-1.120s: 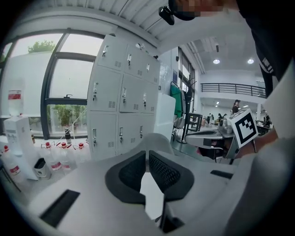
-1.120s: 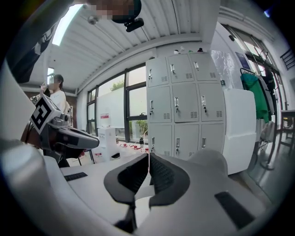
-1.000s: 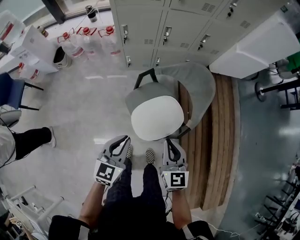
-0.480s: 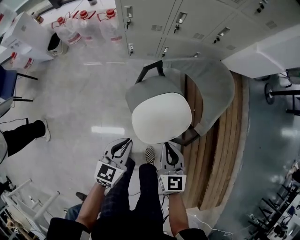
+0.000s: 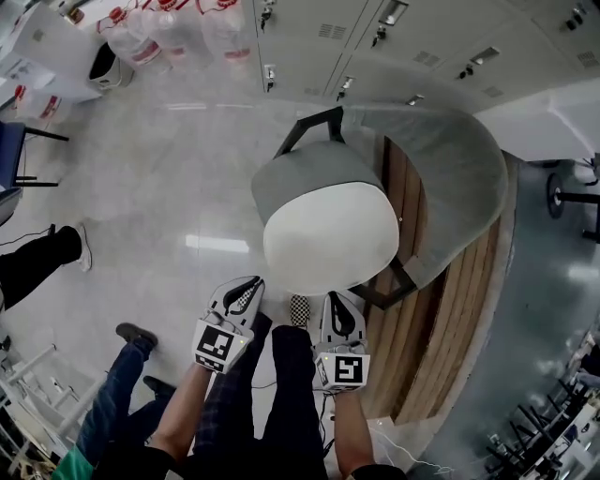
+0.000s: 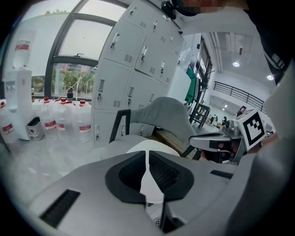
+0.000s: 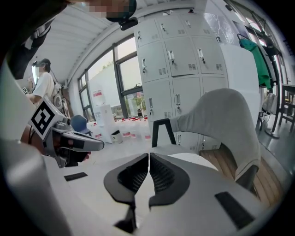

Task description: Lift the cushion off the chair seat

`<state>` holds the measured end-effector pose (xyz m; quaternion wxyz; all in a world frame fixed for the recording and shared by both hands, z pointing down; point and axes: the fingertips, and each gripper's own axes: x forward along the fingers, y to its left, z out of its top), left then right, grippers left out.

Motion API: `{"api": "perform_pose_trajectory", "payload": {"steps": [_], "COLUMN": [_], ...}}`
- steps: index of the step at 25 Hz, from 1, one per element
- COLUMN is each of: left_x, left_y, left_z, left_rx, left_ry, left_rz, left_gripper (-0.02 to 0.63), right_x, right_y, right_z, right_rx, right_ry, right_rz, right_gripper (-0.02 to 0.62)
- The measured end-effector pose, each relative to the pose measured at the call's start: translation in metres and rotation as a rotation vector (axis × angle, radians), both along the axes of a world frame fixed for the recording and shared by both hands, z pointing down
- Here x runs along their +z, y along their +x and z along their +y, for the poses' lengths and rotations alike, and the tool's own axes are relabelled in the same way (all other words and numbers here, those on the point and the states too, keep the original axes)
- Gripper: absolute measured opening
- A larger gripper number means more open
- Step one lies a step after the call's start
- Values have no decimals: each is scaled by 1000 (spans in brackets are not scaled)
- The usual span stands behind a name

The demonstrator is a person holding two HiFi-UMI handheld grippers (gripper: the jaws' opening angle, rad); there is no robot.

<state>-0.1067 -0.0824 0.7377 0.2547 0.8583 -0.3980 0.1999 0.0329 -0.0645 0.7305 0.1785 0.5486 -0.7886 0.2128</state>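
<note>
Resting at the middle of the head view, the white round cushion (image 5: 328, 239) lies flat on the seat of the grey chair (image 5: 450, 178), covering most of it; the chair's curved back rises to the right and above it, and a black frame bar shows at the seat's upper left.

The left tongs (image 5: 246, 284) sit in the lower middle of the frame, just below and left of the cushion's lower edge; the right tongs (image 5: 336, 298) sit beside them to the right, tips right under that edge. In the left gripper view the left tongs (image 6: 147, 159) are clenched, pads pressed together with nothing between them, and the cushion (image 6: 154, 145) shows ahead, beyond the tips. In the right gripper view the right tongs (image 7: 149, 161) are likewise clenched and empty, with the chair (image 7: 221, 115) ahead. Neither pair touches the cushion.

A checked shoe (image 5: 300, 309) shows on the floor (image 5: 169, 187) between the two tongs; a slatted wooden platform (image 5: 422, 347) runs down the right side under the chair. Grey lockers (image 5: 375, 37) line the top of the frame, with water bottles (image 5: 159, 28) at upper left. Two bystanders' legs (image 5: 112, 403) enter from the left edge.
</note>
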Motion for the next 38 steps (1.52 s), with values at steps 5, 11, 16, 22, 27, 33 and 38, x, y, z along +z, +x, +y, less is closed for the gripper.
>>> {"api": "perform_pose_trajectory", "payload": {"steps": [5,11,16,22,27,33,38], "left_x": [50,100,129,164,189,213,225], "left_y": [0,-2,-4,-3,3,1,8], "left_z": [3,6,-1,-9,-3,-1,-4], "left_rx": [-8,-15,-19,-23,-21,-55,-38], "left_ry": [-46,-93,-121,-149,-246,-361,-390], "left_rz": [-2,-18,-29,-33,-16,26,61], "left_gripper": [35,35,35,35,37,175,221], "right_x": [40,78,100,125,133,137,144], "right_y": [-3,-3,-2,-1,3,1,1], "right_z": [0,-2,-9,-11,-5,-8,-12], "right_rx": [-15,-10,-24,-20,-25,-27,-29], "right_ry": [-23,-58,-68,-88,-113,-123,-125], "right_rz": [-5,-14,-16,-12,-6,-4,8], "right_gripper": [31,31,31,31,31,31,32]}}
